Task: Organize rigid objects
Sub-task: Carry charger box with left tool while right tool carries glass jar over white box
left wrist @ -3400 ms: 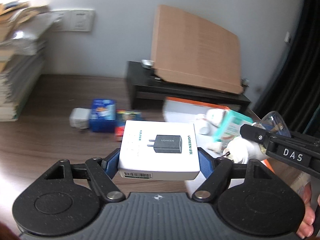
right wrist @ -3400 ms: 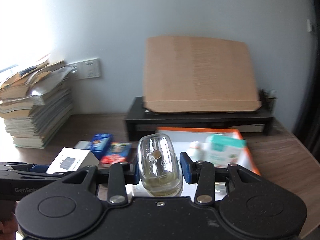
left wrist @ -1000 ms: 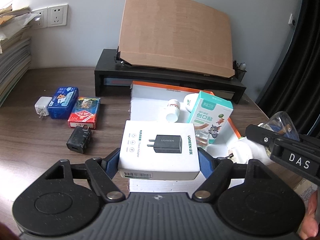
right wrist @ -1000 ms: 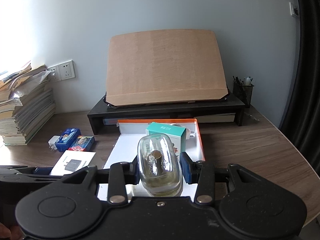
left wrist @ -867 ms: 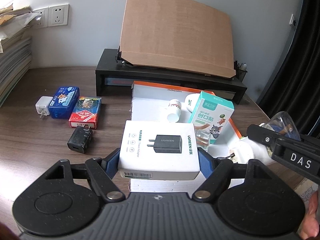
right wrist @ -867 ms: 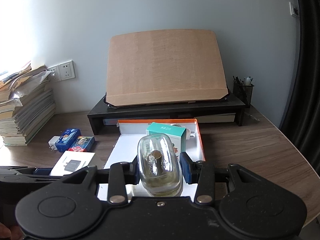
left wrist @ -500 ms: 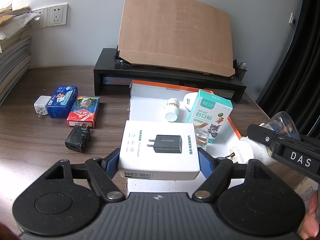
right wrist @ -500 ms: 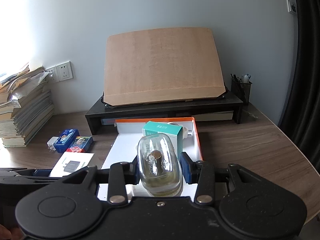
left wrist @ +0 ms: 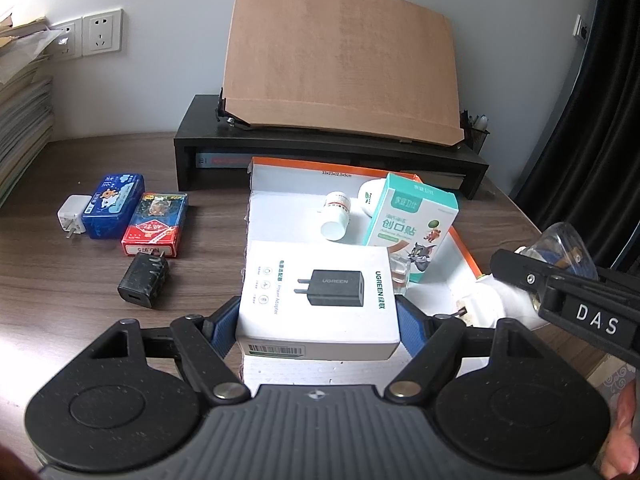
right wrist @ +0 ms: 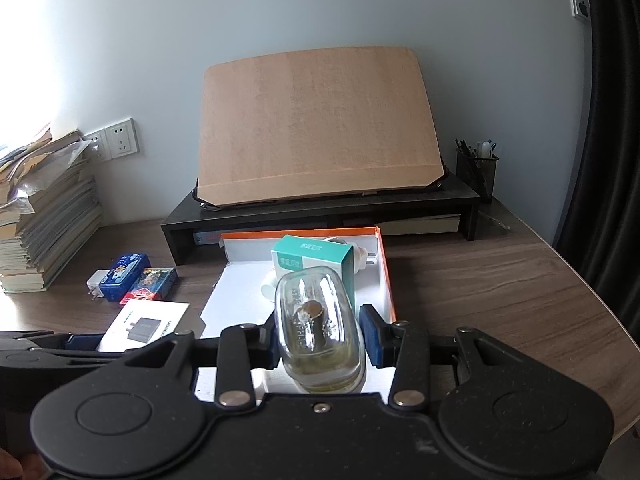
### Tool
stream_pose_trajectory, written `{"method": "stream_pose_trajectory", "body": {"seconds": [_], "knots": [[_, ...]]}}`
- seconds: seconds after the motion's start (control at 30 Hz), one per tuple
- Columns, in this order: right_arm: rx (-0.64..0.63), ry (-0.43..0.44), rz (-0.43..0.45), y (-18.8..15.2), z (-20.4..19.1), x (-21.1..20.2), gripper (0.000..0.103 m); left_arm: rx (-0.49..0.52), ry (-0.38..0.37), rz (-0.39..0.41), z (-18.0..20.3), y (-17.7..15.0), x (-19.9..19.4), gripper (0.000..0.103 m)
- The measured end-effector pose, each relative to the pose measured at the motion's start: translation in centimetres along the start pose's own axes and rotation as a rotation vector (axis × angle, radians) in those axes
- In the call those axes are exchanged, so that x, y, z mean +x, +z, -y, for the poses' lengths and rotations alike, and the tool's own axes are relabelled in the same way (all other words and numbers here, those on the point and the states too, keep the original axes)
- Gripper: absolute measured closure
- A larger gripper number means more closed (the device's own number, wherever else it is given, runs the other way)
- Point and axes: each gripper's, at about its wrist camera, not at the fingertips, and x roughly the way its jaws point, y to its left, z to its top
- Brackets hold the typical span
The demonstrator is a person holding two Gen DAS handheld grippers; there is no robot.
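Observation:
My left gripper (left wrist: pixel 318 316) is shut on a white charger box (left wrist: pixel 318 296) with a black plug pictured on top, held over the near left corner of the orange-rimmed white box (left wrist: pixel 280 168). My right gripper (right wrist: pixel 320 332) is shut on a clear glass bottle (right wrist: pixel 320 332) with yellowish liquid, above the near end of the same box (right wrist: pixel 386 272). Inside the box stand a teal-and-white carton (left wrist: pixel 412 220), a small white pill bottle (left wrist: pixel 336 216) on its side and a little glass bottle (left wrist: pixel 400 276). The right gripper's arm (left wrist: pixel 568 308) shows at the right of the left wrist view.
On the wooden desk left of the box lie a black charger (left wrist: pixel 144 280), a red card pack (left wrist: pixel 154 224), a blue case (left wrist: pixel 114 204) and a white plug (left wrist: pixel 74 214). Behind stands a black riser (right wrist: pixel 320 208) bearing a tan board (right wrist: pixel 316 128). Stacked books (right wrist: pixel 40 220) far left, pen cup (right wrist: pixel 478 174) right.
Both grippers keep their holds. The view has shifted only slightly over the last second; earlier, the left gripper swung right from the desk's left side toward the box.

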Motion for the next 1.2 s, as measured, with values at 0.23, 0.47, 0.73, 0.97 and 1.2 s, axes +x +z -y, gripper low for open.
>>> {"method": "stream_pose_trajectory", "body": {"seconds": [0.23,0.47,0.73,0.97,1.2], "knots": [[0.006,-0.002,-0.012,-0.14,0.28,0.15,0.055,0.002,0.005,-0.013,0.10,-0.05,0.18,0.024],[0.007,0.000,-0.022,-0.21,0.23,0.16,0.055,-0.003,0.010,-0.019,0.05,-0.28,0.02,0.024],[-0.004,0.006,-0.020,-0.18,-0.12,-0.10,0.055,-0.013,0.017,-0.016,-0.40,-0.45,-0.39,0.024],[-0.009,0.004,-0.025,-0.15,-0.29,-0.15,0.055,-0.027,0.015,-0.010,-0.78,-0.46,-0.67,0.024],[-0.013,-0.008,-0.040,-0.03,-0.46,0.36,0.055,-0.027,0.012,-0.009,-0.80,-0.45,-0.61,0.024]]}}
